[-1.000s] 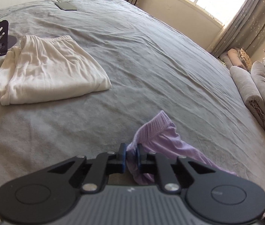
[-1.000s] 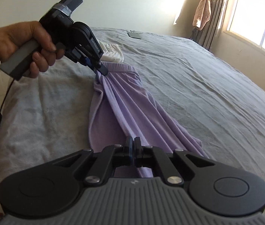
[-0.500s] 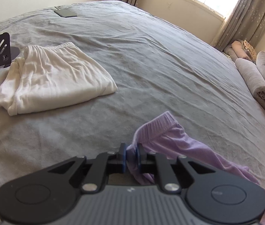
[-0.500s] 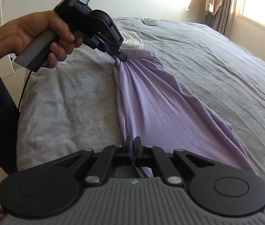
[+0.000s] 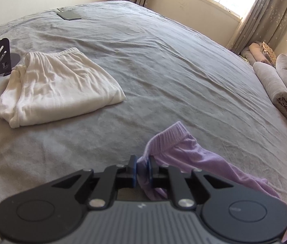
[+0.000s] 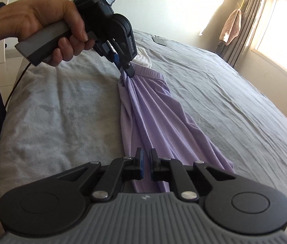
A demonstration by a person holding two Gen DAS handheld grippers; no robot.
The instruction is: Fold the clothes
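Right gripper (image 6: 145, 163), clamped on the lilac garment's hem a moment ago, now just parting, cloth loose between its pads. Left gripper (image 5: 142, 171) pinching the lilac garment (image 6: 153, 113) at its waistband, stretched along the grey bed (image 5: 163, 65). Only in left view: folded white garment (image 5: 58, 85). Only in right view: hand (image 6: 41, 24) gripping the handle, angled downward.

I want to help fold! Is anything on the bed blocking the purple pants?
Nothing visible does. The purple pants lie stretched on bare grey bed. The white folded clothes sit beyond the waistband, apart from them.
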